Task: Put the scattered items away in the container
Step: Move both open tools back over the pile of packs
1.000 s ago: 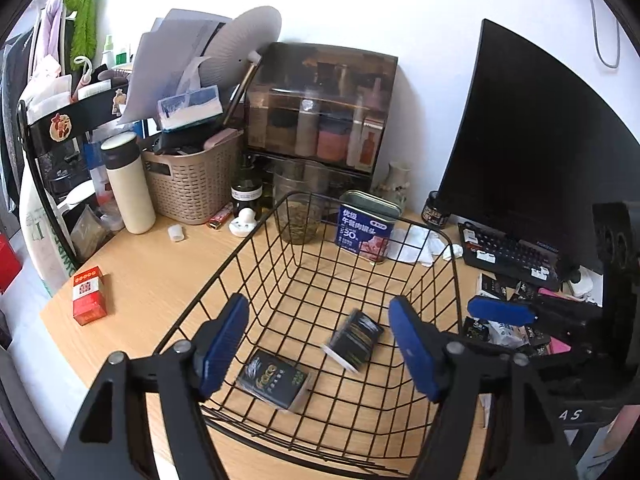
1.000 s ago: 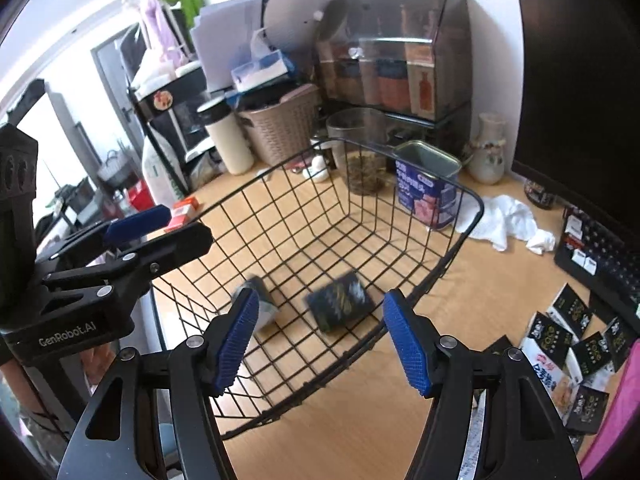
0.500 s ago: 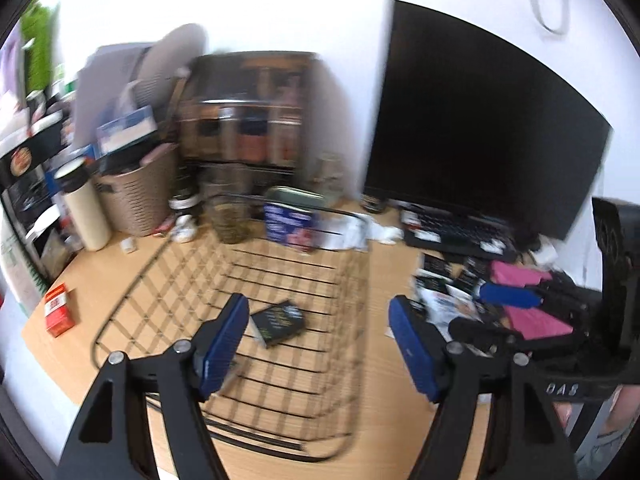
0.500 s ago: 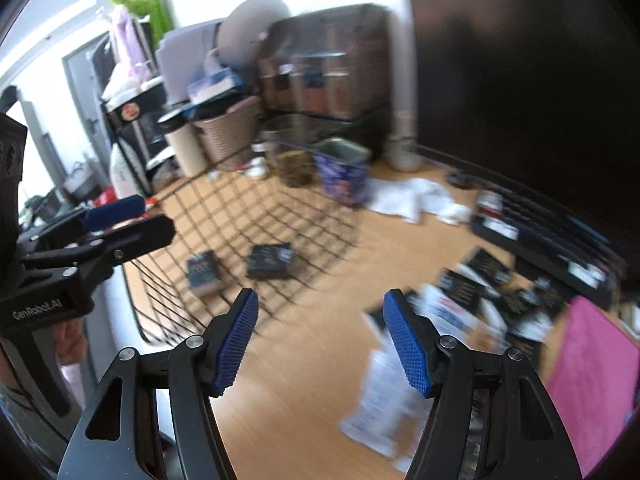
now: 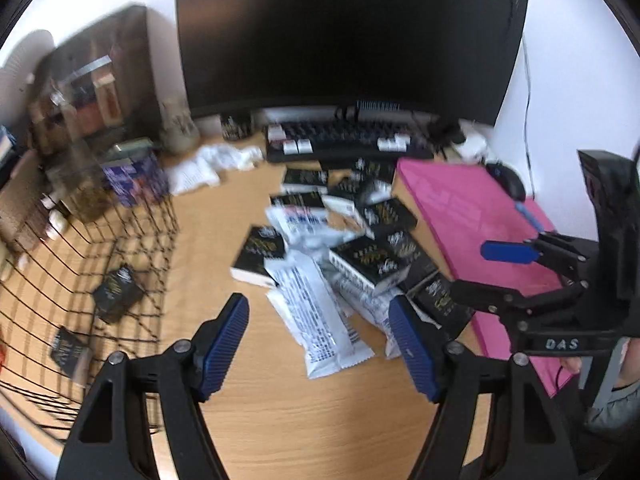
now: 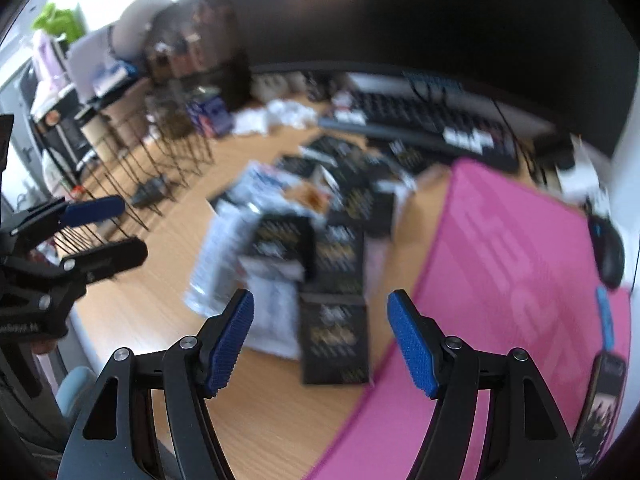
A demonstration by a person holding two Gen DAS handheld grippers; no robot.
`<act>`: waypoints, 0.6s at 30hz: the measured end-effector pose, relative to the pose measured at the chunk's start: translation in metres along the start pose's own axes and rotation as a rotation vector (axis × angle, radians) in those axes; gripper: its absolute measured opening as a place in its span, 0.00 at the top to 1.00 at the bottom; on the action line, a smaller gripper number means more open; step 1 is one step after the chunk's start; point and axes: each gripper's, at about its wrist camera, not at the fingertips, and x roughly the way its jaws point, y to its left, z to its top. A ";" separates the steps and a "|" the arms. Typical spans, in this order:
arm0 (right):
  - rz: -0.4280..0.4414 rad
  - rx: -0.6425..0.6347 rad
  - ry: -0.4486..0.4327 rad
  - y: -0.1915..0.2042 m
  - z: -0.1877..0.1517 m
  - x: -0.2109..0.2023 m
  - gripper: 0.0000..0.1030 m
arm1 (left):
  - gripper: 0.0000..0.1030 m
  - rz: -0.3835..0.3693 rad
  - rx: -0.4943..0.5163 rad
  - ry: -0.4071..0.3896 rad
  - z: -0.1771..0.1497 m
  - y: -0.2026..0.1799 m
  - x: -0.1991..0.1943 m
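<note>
A heap of black packets and white sachets lies on the wooden desk between the wire basket and a pink mat. Two black packets lie inside the basket. My left gripper hangs open above a white sachet at the heap's near edge, holding nothing. In the right wrist view my right gripper is over a black packet beside the mat; its jaws are opening and its pads touch nothing. The picture is blurred by motion.
A dark monitor and keyboard stand behind the heap. A mouse and a phone lie on the mat's right side. A blue tin, jars and crumpled white paper sit by the basket's far end.
Both grippers have swung right and down, from above the basket to above the heap of packets. Both stay empty, and the two packets remain in the basket.
</note>
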 end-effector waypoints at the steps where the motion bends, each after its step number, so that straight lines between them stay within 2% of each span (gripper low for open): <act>1: 0.003 0.013 0.013 -0.006 -0.007 0.004 0.33 | 0.26 0.002 -0.004 0.022 -0.002 0.000 0.009; 5: 0.034 0.022 0.096 -0.013 -0.022 0.027 0.33 | 0.26 0.017 -0.026 0.065 -0.006 0.005 0.032; 18: 0.010 0.013 0.118 -0.013 -0.025 0.046 0.33 | 0.26 0.007 -0.044 0.138 -0.007 0.011 0.075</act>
